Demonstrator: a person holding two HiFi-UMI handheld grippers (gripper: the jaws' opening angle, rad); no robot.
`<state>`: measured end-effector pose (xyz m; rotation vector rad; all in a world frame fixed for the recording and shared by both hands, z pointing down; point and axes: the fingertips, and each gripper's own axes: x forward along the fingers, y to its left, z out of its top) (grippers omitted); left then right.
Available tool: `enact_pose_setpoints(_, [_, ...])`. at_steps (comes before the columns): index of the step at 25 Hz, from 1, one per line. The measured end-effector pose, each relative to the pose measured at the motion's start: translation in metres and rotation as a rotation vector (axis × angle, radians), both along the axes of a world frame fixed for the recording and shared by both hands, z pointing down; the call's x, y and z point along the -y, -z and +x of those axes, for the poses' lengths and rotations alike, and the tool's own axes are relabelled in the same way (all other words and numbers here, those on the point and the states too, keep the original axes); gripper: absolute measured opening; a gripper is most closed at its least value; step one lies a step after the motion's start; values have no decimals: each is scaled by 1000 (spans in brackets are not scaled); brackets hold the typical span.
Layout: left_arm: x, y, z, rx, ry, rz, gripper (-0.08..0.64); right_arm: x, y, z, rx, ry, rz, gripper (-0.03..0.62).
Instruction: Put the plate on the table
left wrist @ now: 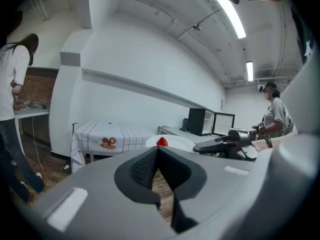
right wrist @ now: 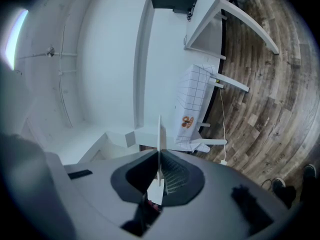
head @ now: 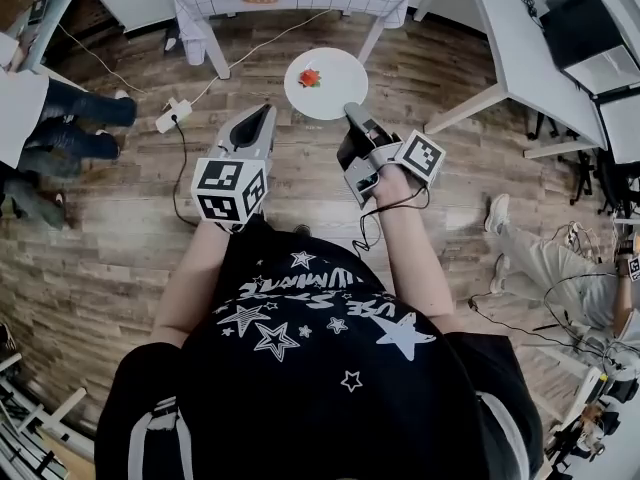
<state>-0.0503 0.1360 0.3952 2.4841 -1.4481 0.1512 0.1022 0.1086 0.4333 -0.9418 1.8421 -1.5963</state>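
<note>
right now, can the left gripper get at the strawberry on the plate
Probably yes. The left gripper hangs just beside the white plate, held by its rim in the right gripper, and nothing stands between it and the strawberry. Its jaws are shut, so they must open first.

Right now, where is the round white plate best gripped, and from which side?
Take the round white plate by its thin rim from the carrier's side, one jaw above, one below, as the right hand-held gripper holds it: it is flat, and the small red food piece sits near its middle, clear of that edge.
</note>
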Motion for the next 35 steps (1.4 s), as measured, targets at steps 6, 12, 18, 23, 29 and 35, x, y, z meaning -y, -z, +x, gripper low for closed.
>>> enact_pose_setpoints(6, [-19, -12, 10, 3, 13, -38, 9, -1, -10, 10, 47, -3, -27, 23])
enact_pose_setpoints(12, [-5, -13, 3, -1, 30, -48, 9, 9, -10, 11, 51, -10, -20, 22])
enact_pose_setpoints(18, [23, -16, 7, -7, -3, -14, 9, 16, -18, 20, 41, -51, -16, 23])
enact_pose_setpoints(23, [47, -18, 10, -23, -29, 3, 8, 30, -22, 29, 29, -89, -7, 23])
enact_pose_setpoints(29, [108, -20, 5, -27, -51, -5, 9, 86, -20, 29, 24, -115, -13, 23])
enact_pose_setpoints(35, [162, -4, 1, -32, -49, 11, 9, 138, -4, 30, 31, -131, 0, 23])
